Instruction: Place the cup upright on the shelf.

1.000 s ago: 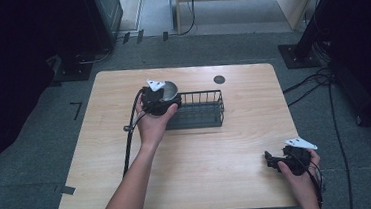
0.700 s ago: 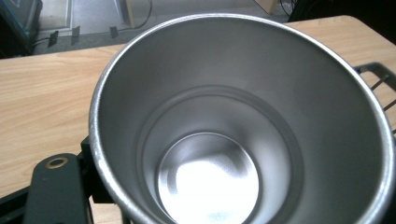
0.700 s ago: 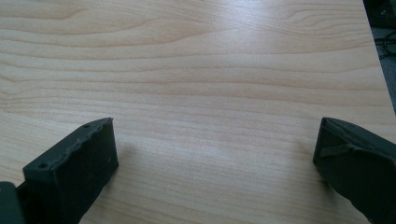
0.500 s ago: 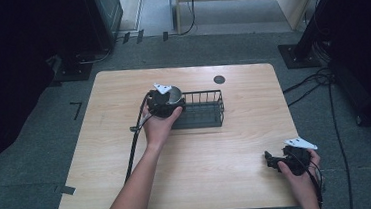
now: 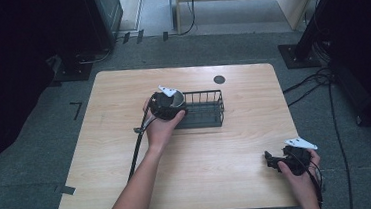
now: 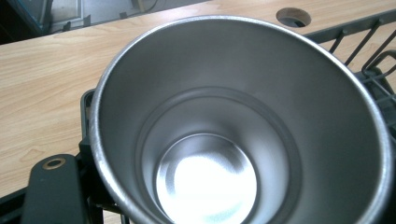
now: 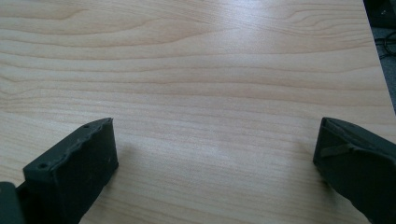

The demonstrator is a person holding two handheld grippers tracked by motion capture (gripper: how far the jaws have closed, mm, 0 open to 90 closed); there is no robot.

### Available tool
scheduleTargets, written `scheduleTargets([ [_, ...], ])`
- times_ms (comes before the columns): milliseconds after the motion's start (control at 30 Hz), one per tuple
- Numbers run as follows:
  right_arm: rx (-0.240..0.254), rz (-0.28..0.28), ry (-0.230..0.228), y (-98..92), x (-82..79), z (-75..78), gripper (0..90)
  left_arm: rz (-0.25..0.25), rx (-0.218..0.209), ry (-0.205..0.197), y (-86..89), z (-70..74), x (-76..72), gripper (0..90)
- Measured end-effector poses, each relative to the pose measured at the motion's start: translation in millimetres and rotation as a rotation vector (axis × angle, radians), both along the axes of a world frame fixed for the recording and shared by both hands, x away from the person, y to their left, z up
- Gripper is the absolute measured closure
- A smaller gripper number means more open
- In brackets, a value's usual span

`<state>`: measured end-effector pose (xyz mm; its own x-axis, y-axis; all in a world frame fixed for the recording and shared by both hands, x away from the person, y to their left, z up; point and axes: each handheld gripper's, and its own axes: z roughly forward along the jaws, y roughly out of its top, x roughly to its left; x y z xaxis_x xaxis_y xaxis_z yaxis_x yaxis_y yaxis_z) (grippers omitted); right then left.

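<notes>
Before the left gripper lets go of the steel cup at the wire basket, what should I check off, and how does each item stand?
1. Steel cup held by left gripper: ok.
2. Cup empty inside: ok.
3. Cup over the wire basket's left end: ok.
4. Cup bottom resting on the basket floor: cannot tell.
5. Right gripper well away, jaws apart above bare table: ok.

shiny brushed-metal cup (image 6: pixel 233 121), matt black wire basket (image 5: pixel 204 109), smooth wood-grain table (image 7: pixel 196 70)

Left hand-held gripper (image 5: pixel 169 105) with cup (image 6: pixel 243 126), now rightward over basket (image 5: pixel 205 109).
</notes>
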<state>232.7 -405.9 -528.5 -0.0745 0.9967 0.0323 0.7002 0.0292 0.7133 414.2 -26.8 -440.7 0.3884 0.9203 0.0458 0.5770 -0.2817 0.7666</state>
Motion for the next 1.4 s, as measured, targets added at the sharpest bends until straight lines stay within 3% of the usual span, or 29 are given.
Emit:
scheduleTargets([
  [267,0.000,0.000,0.000,0.0,0.0,0.0,0.0,0.010,-0.010,0.017,1.0,1.5,2.1,13.0],
  [533,-0.002,0.002,0.001,-0.2,0.0,0.0,0.0,-0.006,-0.066,0.001,6.3,13.9,-3.1,0.0],
  [867,-0.002,0.002,0.001,-0.1,-0.1,0.0,0.0,-0.002,-0.111,-0.033,16.4,32.3,-16.9,0.0],
  [1133,-0.002,0.002,0.001,-0.1,-0.1,0.0,0.0,0.007,-0.160,-0.072,34.6,47.3,-33.8,0.0],
  [1400,-0.003,0.003,0.000,-0.1,0.0,0.0,0.0,0.013,-0.172,-0.098,52.6,54.8,-52.0,0.0],
])
